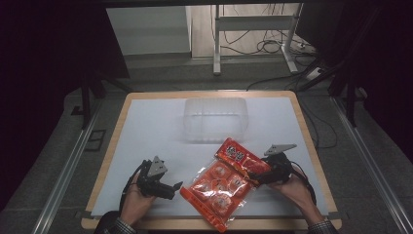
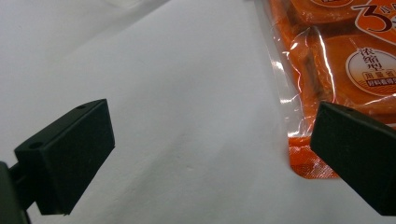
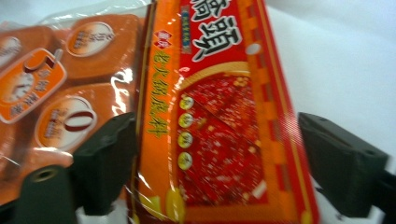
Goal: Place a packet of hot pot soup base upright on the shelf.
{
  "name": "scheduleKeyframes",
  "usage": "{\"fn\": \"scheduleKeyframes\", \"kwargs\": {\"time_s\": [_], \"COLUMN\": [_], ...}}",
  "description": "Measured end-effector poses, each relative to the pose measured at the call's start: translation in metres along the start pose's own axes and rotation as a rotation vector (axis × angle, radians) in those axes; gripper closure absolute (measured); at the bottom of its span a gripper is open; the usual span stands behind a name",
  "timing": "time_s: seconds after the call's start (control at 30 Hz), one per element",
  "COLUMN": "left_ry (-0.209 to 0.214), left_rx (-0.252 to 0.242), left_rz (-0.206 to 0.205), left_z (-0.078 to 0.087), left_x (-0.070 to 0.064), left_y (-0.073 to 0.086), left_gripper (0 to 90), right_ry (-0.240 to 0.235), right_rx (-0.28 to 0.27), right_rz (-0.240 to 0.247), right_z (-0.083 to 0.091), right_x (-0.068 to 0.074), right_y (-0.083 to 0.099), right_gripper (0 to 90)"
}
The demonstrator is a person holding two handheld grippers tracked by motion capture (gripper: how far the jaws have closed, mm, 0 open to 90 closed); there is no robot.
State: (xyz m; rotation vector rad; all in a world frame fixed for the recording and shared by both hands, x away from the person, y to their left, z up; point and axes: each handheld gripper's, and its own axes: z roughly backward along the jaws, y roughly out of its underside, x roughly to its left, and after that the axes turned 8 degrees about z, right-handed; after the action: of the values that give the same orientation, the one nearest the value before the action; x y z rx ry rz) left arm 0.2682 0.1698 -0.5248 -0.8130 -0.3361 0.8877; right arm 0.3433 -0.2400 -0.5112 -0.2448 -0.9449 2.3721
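Packets first: two of them lie on the white sheet (image 1: 146,126) that covers my bench (image 1: 311,146), between my two tools. The larger is a clear orange multipack of round sauce portions (image 1: 217,187), stretched diagonally toward the near edge. The smaller is a red hot-pot seasoning packet (image 1: 239,157) with yellow borders and Chinese print, and it rests on the multipack's far right corner.

My right tool (image 1: 263,176) sits at the right end of the red packet. In the right gripper view its jaws stand parted, one on each side of the red packet (image 3: 224,135), which runs up between them. The left jaw overlaps the multipack (image 3: 70,79); I cannot tell whether either jaw touches the red wrapper. Nothing is squeezed.

My left tool (image 1: 170,187) lies to the left of the multipack, with its tips pointing at the packet's near left edge and just short of it. In the left gripper view the jaws are spread wide over bare white sheet (image 2: 187,93), and the multipack's sealed corner (image 2: 317,93) shows just behind the right-hand jaw, outside the gap. That tool grips nothing.

Farther back, near the middle of the bench, stands a clear plastic tub (image 1: 215,119), well apart from both packets and both tools. I see nothing inside it.
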Motion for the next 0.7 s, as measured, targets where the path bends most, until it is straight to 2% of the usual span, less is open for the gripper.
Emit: {"fn": "scheduleKeyframes", "kwargs": {"time_s": [0.07,0.2,0.3,0.37,0.47,0.6,0.7], "left_ry": [0.0,-0.001,0.001,0.001,0.002,0.001,0.0], "left_rx": [0.001,0.006,0.008,0.009,0.011,0.015,0.017], "left_rz": [-0.001,-0.003,-0.005,-0.008,-0.011,-0.02,-0.024], "left_z": [0.0,-0.001,-0.002,-0.002,-0.002,-0.003,-0.003], "left_x": [0.0,-0.001,-0.001,-0.001,-0.002,-0.003,-0.003], "left_y": [0.0,0.0,0.0,0.0,0.0,0.0,0.0], "left_gripper": [0.0,0.0,0.0,0.0,0.0,0.0,0.0], "right_ry": [-0.032,-0.04,-0.063,-0.072,-0.044,-0.018,-0.005], "right_rx": [-0.016,-0.046,-0.038,-0.011,0.034,0.03,0.04], "right_rz": [-0.01,0.005,0.023,0.049,0.1,0.142,0.169], "right_z": [-0.002,-0.002,-0.005,-0.012,-0.021,-0.025,-0.028], "right_x": [0.0,0.004,0.007,0.011,0.019,0.021,0.021], "right_y": [-0.003,-0.011,-0.017,-0.021,-0.027,-0.034,-0.037], "right_gripper": [19.8,31.0,41.7,46.2,55.1,65.5,82.8]}}
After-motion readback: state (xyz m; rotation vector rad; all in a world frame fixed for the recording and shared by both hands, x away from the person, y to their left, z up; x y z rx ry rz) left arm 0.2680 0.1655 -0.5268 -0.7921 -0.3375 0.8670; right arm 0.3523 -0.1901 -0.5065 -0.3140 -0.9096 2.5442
